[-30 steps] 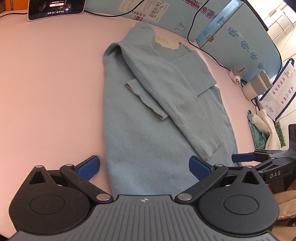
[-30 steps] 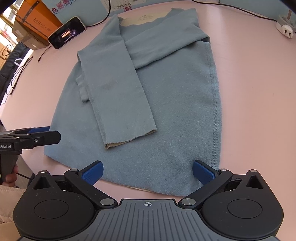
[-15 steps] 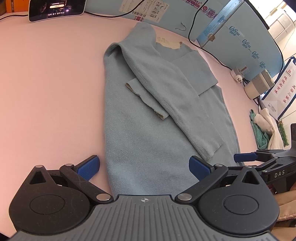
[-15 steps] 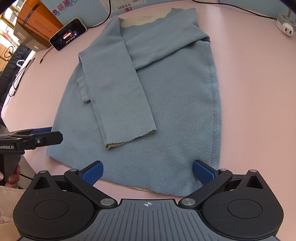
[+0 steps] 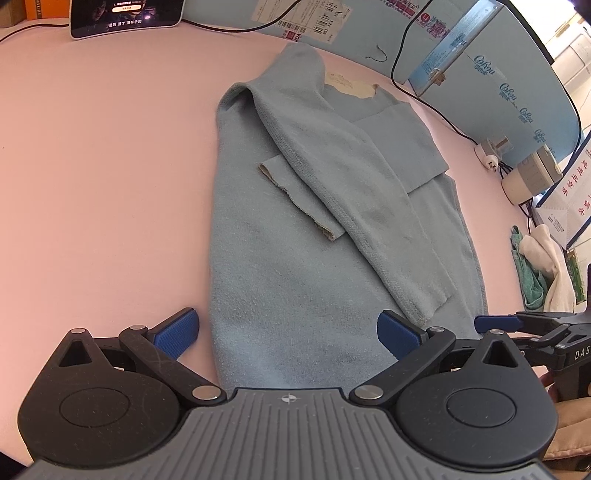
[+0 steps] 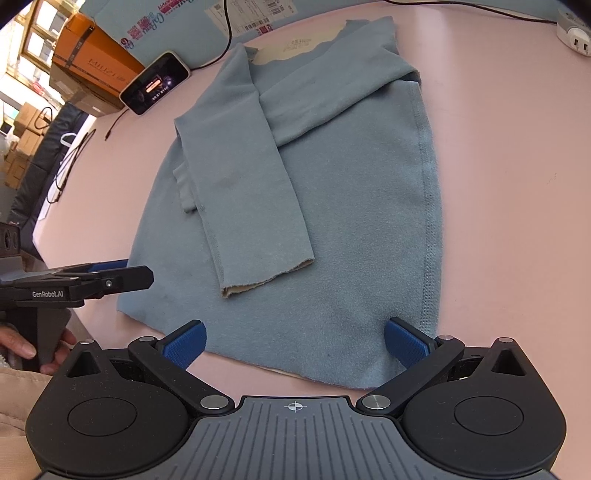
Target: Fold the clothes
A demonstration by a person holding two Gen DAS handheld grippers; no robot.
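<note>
Left wrist view: we're hovering the left gripper point(image 5: 288, 330) over the hem of the sweater point(image 5: 280, 295), fingers spread wide, nothing between them. The left blue pad point(image 5: 177, 328) is sitting over bare table point(image 5: 96, 184) just beside the sweater's left edge, and the other pad is over the cloth at 3 o'clock. The sweater is lying flat on the pink table, running from the hem by us up toward 12 o'clock, collar at the far end, with both sleeves folded across the body; one cuff point(image 5: 295, 201) is peeking out from under the upper sleeve point(image 5: 369, 206). A phone point(image 5: 125, 16) is standing at 11 o'clock. At 3 o'clock we're seeing the right gripper point(image 5: 496, 323) edge-on.

From the right wrist view we're holding the right gripper point(image 6: 295, 341) wide apart too, empty, over the hem's right corner; its right pad point(image 6: 406, 341) is lying near the side seam. The sleeve cuff point(image 6: 266, 278) is resting at 12 o'clock just ahead of us. The left gripper point(image 6: 110, 275) is showing at 9 o'clock near the hem's other corner, a hand point(image 6: 22, 343) gripping its handle.
</note>
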